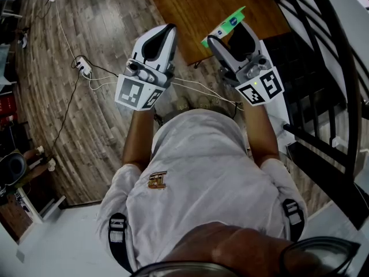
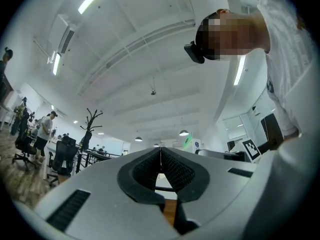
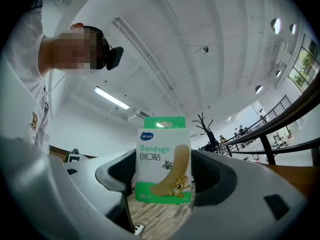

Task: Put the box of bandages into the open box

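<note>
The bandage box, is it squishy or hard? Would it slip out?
Probably light and a bit squashable: the bandage box looks like thin printed card. It likely holds well, since the right gripper pinches its flat sides and its walls look straight. Set upright it might tip: it looks flat and thin.

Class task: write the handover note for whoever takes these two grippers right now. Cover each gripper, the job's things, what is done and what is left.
Left gripper: jaws together, nothing in them, held up in front of the person.
Right gripper: closed on the box of bandages, which stands upright between its jaws, in the air and clear of any surface.
Open box: in none of the views. A wooden table lies just beyond the grippers.
Done: the bandages are picked up.
Left: find the open box, lower the bandages into it, release.
</note>
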`<state>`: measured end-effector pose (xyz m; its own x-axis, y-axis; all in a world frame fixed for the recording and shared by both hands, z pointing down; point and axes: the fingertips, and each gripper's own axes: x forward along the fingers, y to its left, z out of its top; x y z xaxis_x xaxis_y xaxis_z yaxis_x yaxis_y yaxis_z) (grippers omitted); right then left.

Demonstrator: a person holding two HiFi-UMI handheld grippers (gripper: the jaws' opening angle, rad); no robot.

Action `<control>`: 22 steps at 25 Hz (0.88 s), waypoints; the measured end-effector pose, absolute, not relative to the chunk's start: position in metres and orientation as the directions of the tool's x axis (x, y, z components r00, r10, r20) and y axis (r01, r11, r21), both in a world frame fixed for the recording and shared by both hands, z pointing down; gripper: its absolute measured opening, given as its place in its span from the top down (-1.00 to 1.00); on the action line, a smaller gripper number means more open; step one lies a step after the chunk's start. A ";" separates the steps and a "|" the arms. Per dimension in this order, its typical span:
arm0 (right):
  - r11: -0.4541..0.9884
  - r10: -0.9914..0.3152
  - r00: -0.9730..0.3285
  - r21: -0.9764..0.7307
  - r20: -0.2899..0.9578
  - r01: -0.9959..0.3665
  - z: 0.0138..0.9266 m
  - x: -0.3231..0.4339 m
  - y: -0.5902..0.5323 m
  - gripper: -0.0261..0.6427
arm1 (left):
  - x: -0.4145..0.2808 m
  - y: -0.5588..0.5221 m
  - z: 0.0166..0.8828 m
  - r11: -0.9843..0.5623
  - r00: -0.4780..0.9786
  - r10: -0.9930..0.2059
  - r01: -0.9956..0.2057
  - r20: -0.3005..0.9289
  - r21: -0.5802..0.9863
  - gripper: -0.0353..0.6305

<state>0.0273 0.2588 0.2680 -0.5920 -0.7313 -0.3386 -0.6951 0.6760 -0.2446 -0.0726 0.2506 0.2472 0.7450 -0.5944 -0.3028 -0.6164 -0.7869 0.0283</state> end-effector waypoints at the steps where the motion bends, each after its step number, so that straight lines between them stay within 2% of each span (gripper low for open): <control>1: 0.674 -0.733 -0.591 -0.244 -0.337 -0.698 0.268 0.025 0.258 -0.02 | -0.075 0.249 0.247 -0.788 0.745 -0.593 -0.615 -0.305 0.028 0.83; 22: 0.587 -0.798 -0.518 -0.204 -0.308 -0.784 0.280 -0.046 0.260 -0.02 | -0.160 0.238 0.264 -0.841 0.778 -0.517 -0.539 -0.357 0.045 0.83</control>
